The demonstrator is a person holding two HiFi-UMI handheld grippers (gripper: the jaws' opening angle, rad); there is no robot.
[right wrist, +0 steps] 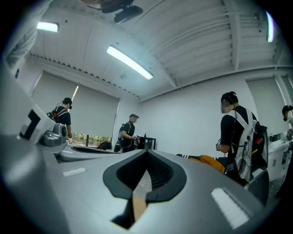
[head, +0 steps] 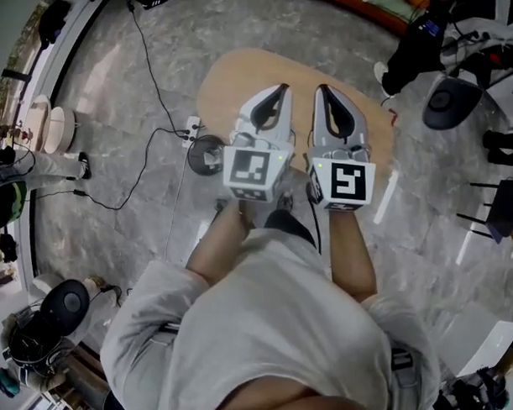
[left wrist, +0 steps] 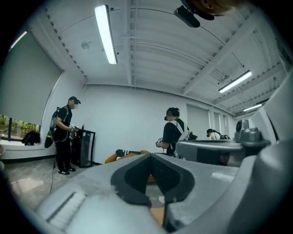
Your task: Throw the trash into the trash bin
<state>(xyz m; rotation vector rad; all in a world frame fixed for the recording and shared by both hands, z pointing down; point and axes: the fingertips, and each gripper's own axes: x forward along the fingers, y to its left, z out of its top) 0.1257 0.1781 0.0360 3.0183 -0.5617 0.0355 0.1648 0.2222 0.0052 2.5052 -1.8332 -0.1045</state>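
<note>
Above the tan oval wooden tabletop (head: 223, 81), two empty grippers are hanging, with no trash in sight.

The person is holding the left gripper (head: 283, 89) and the right gripper (head: 320, 89) side by side over the grey marbled floor (head: 142, 112), both pointing level and away from the body. Each one's jaws are pressing together at the tips, and nothing is caught between them. No trash and no trash bin are showing in the head view. Both gripper views are looking out only at standing people (right wrist: 236, 137) by a white wall (left wrist: 123, 123). The pictures are therefore not settling whether the throw is already done or not yet begun, and I am judging only that nothing is in hand. With the trash out of view, which way it points and where its long axis runs cannot be told.
</note>
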